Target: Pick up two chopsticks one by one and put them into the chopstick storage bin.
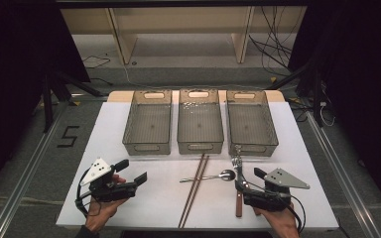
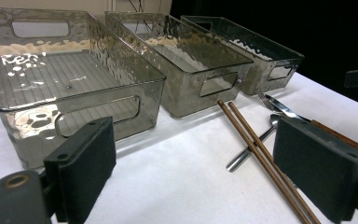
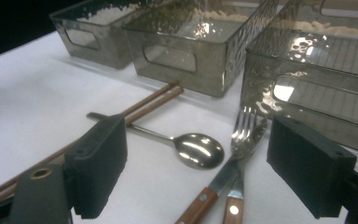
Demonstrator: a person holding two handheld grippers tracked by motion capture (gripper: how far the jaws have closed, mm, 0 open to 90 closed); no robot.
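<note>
We have bare desk [image 1: 129, 208] between our left hand-held gripper [image 1: 129, 174] and the chopsticks [image 1: 193, 188], wide enough to pass. Ahead, three bins [image 1: 200, 122] stand side by side, nearly touching, walling off the far edge. On the right, spoon [image 1: 213, 176], fork [image 1: 237, 166] and wooden-handled knife [image 1: 238, 203] crowd the desk just before our right hand-held gripper [image 1: 245, 179].

Lab recording bay, black curtains [image 1: 10, 74], loose cables [image 1: 278, 44], taped floor number [image 1: 68, 136]
</note>
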